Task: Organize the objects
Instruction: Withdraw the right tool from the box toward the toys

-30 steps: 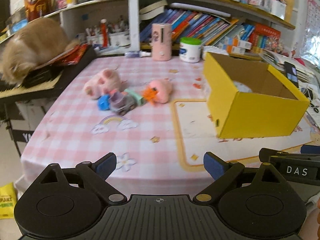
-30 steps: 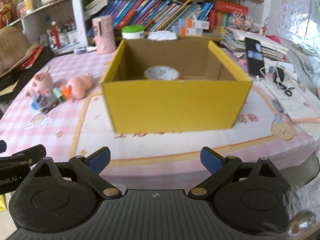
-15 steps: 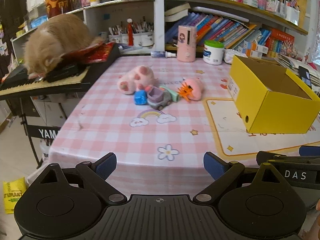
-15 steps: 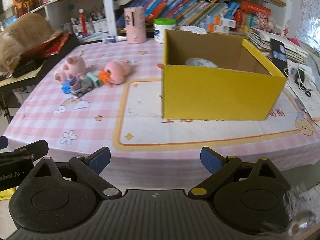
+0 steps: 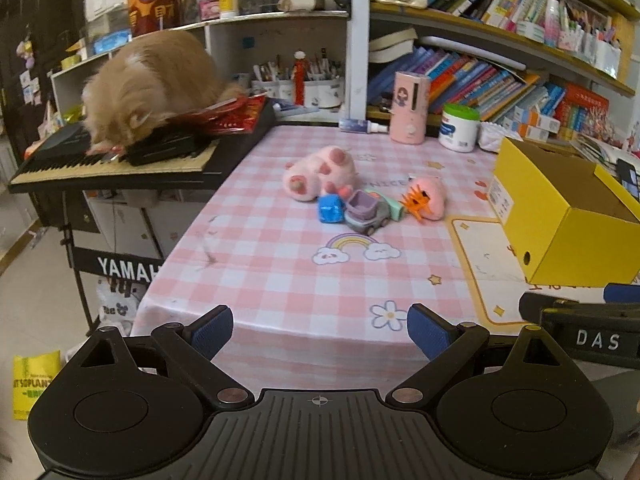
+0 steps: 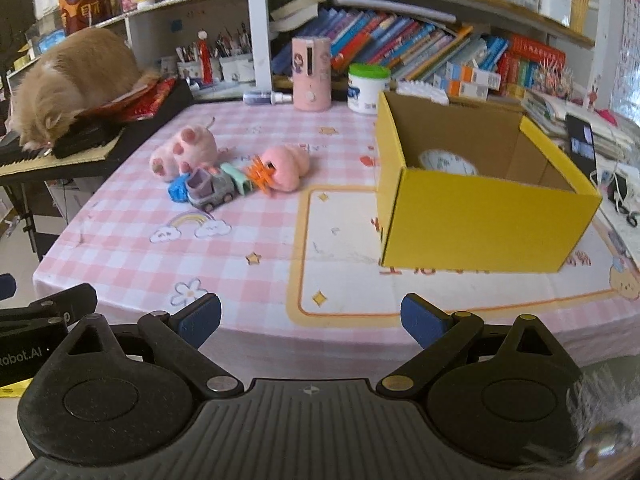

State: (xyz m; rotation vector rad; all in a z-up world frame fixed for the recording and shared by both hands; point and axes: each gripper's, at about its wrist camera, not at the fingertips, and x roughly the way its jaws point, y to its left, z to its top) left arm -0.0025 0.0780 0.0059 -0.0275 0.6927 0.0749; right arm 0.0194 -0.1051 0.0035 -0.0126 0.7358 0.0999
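Holding both pairs of tongs at the near edge of the counter [image 5: 280, 272], I see the left tongs [image 5: 319, 330] spread wide with nothing between the blue pads, and the right tongs [image 6: 311, 317] just as wide and empty. Ahead of the left tongs, well out on the pink checked cloth, lies a cluster of toys: a pink plush pig [image 5: 320, 174] farthest back, a blue toy car [image 5: 331, 209] touching its front, a grey and purple toy truck [image 5: 366, 213] beside that, a mint piece [image 5: 394, 207] behind the truck, and a pink plush with an orange clip [image 5: 428, 198] at the cluster's right end. From the right tongs, that same cluster sits ahead and to the left. The yellow box [image 6: 480, 208] stands open ahead and to the right of the right tongs, with a round white thing [image 6: 448, 162] inside. Beyond the left tongs, far left, an orange cat [image 5: 148, 88] lies on a keyboard [image 5: 120, 164]
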